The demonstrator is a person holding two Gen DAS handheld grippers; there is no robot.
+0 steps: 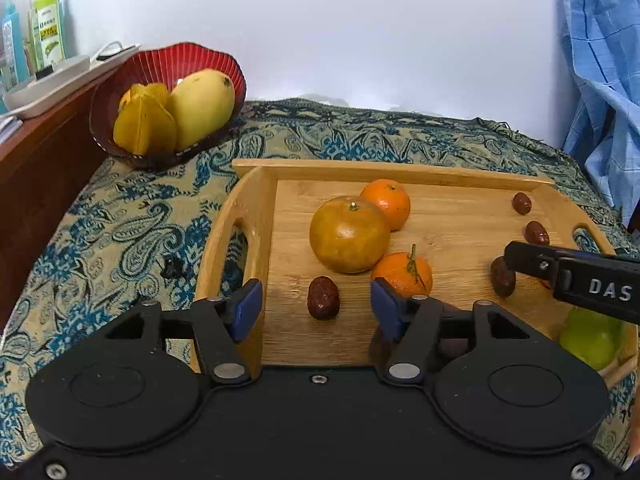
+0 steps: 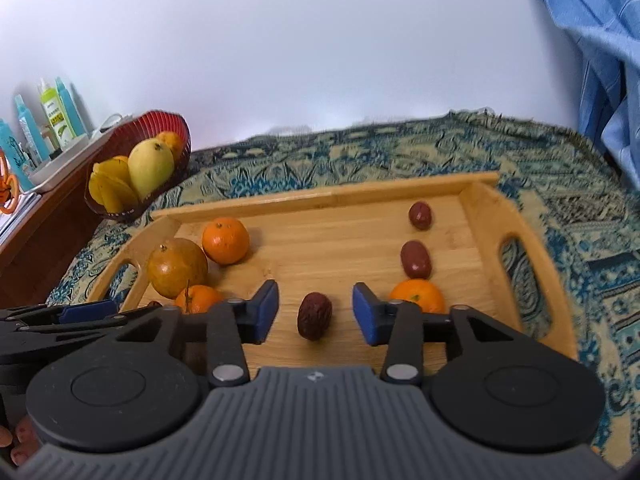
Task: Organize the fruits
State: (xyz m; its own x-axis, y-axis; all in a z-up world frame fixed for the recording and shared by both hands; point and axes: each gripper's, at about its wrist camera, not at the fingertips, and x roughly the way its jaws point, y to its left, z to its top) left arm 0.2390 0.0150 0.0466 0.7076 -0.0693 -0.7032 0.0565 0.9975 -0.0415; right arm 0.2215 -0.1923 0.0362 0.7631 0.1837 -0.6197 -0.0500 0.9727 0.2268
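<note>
Before me a paisley cloth point(image 1: 132, 216) in blue and tan covers the table. To my left stands a brown wooden cabinet point(image 1: 44, 168) bearing a white tray point(image 1: 48, 80), with a green bottle point(image 1: 50, 24) and teal bottles point(image 2: 24, 132) behind it. A blue checked fabric point(image 1: 600, 60) hangs at my right against the pale wall point(image 1: 320, 20).

White letters "DAS" stand on the right gripper's point(image 1: 510, 258) black side — the green bottle's point(image 1: 49, 26) label is unreadable.

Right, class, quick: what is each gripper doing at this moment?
Left gripper: open, holding nothing; a red date lies between its fingers.
Right gripper: open, empty; another date between its fingers.
</note>
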